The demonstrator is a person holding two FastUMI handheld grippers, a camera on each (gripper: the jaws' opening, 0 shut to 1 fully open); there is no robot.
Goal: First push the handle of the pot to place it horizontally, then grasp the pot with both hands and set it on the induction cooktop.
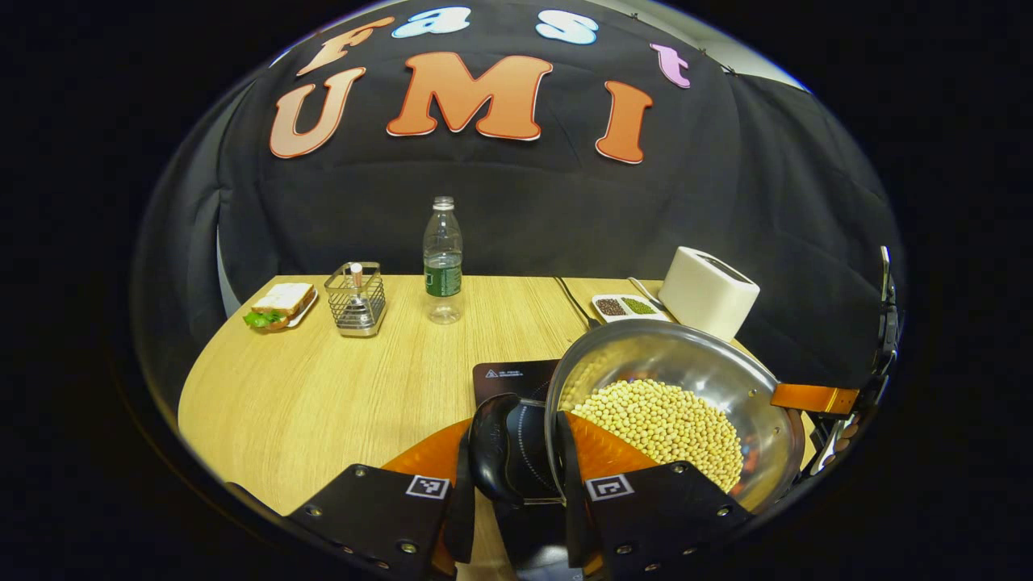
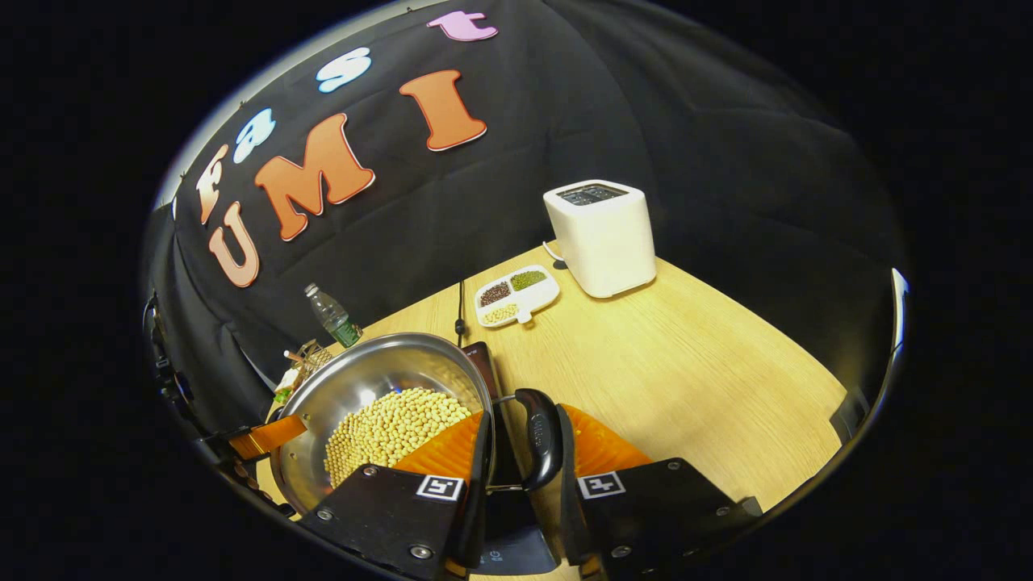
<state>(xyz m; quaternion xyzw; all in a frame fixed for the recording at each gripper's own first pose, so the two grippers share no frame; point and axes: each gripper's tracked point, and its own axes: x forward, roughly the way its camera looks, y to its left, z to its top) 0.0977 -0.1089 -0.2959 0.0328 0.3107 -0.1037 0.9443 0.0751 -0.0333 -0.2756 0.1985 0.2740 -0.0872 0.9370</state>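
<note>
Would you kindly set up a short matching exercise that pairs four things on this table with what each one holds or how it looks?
Things:
1. pot
2. water bottle
3. divided dish
4. toaster

Descriptions:
A. white box, slots on top
B. three small portions of grains
C. clear, nearly empty, upright
D. steel, holding pale beans

Pairs: 1-D, 2-C, 3-B, 4-A

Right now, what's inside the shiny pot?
The pot holds a heap of small pale yellow beans, piled toward one side, with bare metal showing on the other. Whatever lies beneath the beans is covered.
</note>
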